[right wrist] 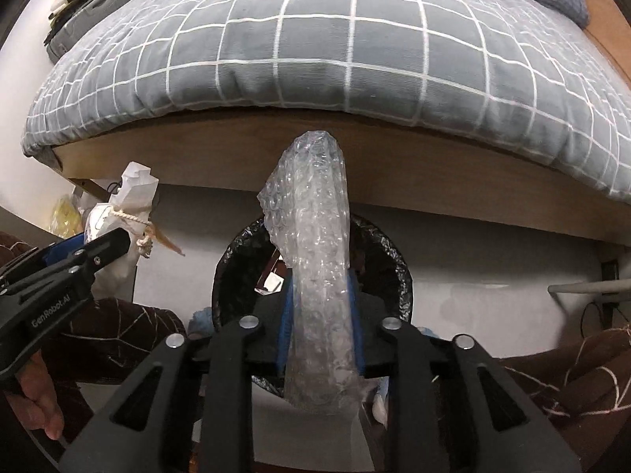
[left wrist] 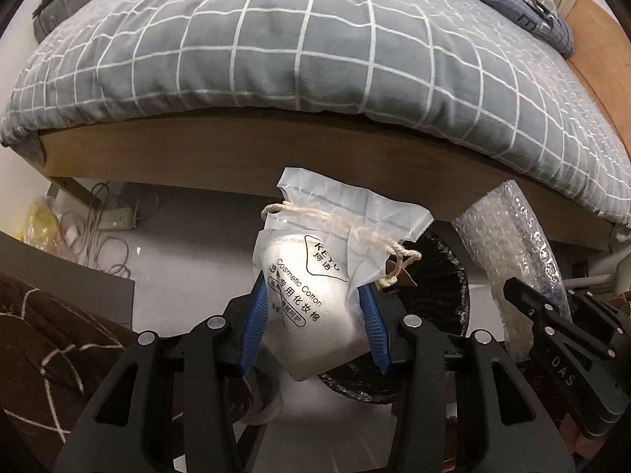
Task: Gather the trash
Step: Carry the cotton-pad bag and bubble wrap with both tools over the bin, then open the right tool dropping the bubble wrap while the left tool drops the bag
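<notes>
Both pieces lifted, neither binned yet. My left gripper (left wrist: pixel 313 331) is clenched on the cosmetic cotton pouch (left wrist: pixel 315 291), beside the bin's rim. My right gripper (right wrist: pixel 319 327) has the bubble wrap roll (right wrist: pixel 315 260) between its blue pads, directly above the black-lined trash bin (right wrist: pixel 388 260). Left to do: drop both in.

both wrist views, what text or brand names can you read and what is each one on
"KEYU": cotton pad pouch, in its curved badge
"Cosmetic Cotton": same pouch, below the badge
Chinese lines ending "用化妆棉": same pouch; the smaller boxed lines are too small to read
"DAS": right claw, side of its arm
"GenRobot.AI": left claw, side of its arm
bubble wrap: no text
</notes>
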